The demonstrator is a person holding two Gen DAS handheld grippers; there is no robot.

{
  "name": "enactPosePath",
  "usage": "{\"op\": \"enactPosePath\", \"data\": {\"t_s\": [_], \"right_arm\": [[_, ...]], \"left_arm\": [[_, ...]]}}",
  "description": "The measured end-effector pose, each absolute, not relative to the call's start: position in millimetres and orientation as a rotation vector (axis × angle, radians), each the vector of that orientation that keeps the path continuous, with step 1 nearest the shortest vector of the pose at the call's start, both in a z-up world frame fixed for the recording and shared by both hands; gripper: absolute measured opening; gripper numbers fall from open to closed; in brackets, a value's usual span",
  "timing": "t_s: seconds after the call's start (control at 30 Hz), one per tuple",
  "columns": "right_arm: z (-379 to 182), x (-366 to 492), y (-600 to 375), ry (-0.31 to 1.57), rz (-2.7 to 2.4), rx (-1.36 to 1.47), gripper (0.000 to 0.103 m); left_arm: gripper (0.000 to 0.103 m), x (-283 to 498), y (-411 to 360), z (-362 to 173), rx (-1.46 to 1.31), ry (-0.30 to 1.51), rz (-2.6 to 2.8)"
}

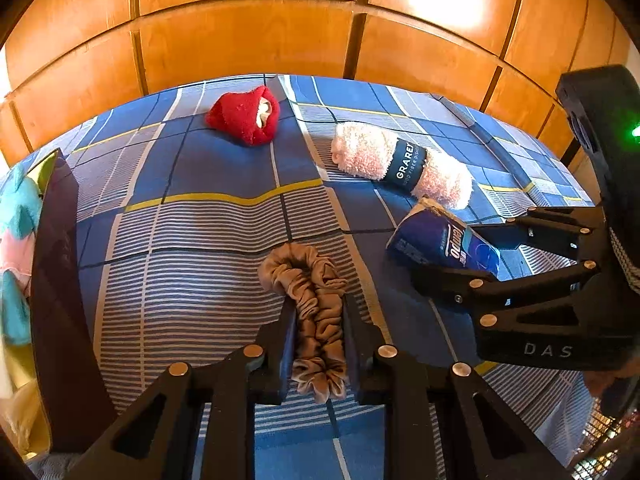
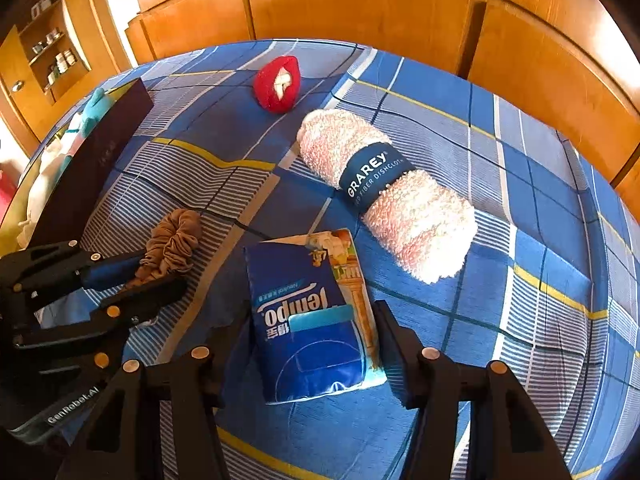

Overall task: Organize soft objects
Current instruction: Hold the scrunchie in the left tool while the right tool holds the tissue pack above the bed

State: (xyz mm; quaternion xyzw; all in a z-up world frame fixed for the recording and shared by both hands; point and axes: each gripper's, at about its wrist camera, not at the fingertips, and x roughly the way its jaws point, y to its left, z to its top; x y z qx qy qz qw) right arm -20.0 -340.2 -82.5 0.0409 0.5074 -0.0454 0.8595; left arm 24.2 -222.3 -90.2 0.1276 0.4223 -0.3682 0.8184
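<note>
Left wrist view: left gripper (image 1: 320,336) pinched tight on brown satin scrunchie (image 1: 310,292), near front edge of checked bedspread (image 1: 192,216). Red plush pouch (image 1: 244,120) near far edge; rolled pink dishcloth (image 1: 400,168) right of it. Dark box (image 1: 56,280) at left edge, already holding pastel soft items (image 1: 18,216).

Right wrist view: right gripper (image 2: 316,344) spread around blue Tempo tissue pack (image 2: 308,320); pad contact cannot be told. Judged partly done: scrunchie, tissue pack, dishcloth and pouch not yet boxed.
</note>
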Motion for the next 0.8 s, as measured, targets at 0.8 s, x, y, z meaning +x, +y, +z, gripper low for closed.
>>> {"op": "enactPosePath", "data": {"t_s": [0.8], "right_arm": [[-84.5,-23.0,-333.3,1.031,-0.118,0.036,0.056]], "left_arm": [[0.019,4.8,-177.7,-14.3,0.193,0.765,-0.715]]}}
